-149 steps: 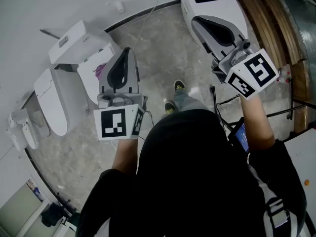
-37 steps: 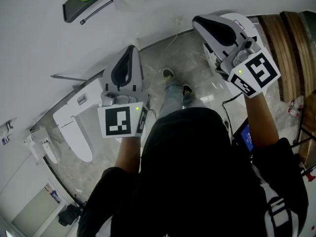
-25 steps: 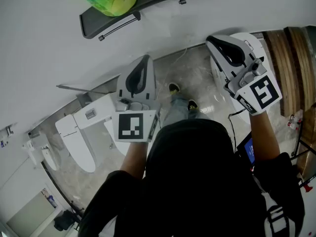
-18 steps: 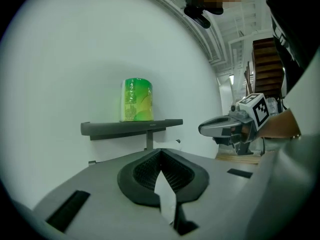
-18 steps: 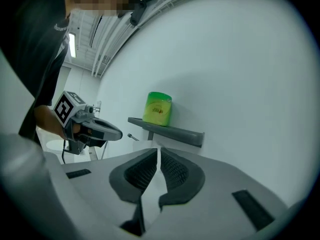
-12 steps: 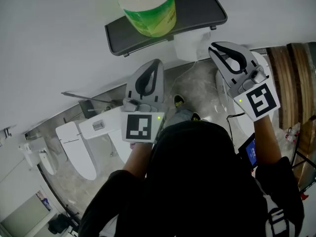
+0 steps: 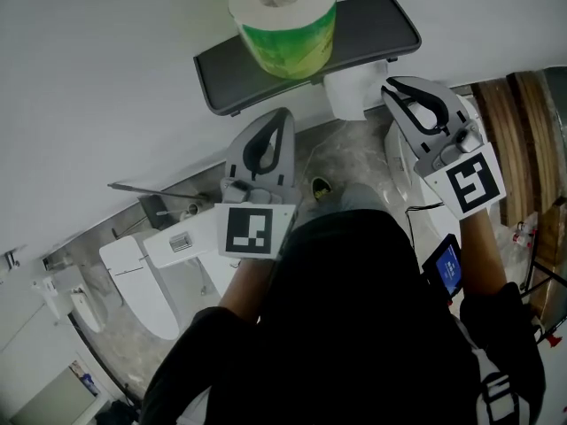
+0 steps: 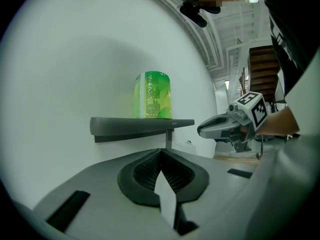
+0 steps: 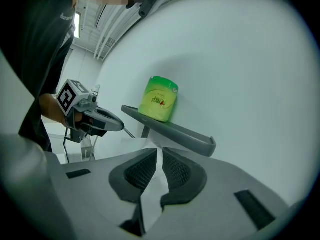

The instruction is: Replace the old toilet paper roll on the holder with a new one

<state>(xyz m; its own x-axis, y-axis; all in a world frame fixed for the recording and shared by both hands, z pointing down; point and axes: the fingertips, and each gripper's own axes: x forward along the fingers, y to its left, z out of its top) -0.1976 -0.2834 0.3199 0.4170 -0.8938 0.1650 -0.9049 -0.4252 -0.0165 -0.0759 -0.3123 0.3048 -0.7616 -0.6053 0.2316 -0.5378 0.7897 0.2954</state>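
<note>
Risk first: both claws are closed with nothing in them, left gripper (image 7: 280,115) and right gripper (image 7: 395,85) alike. If I push in without opening, I expect to knock the new roll (image 7: 283,25), upright in green wrap on the dark shelf (image 7: 376,27), off its edge. Old roll (image 7: 347,94) hangs just under the shelf, near the right claw. Wall (image 7: 97,78) plain white; stone floor (image 7: 330,142), toilet (image 7: 133,268) below left.

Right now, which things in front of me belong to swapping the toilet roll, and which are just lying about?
For the job: green-wrapped roll, dark holder shelf it stands on, white roll under that shelf.
Just there: toilet, blue-screen device, wooden steps.
</note>
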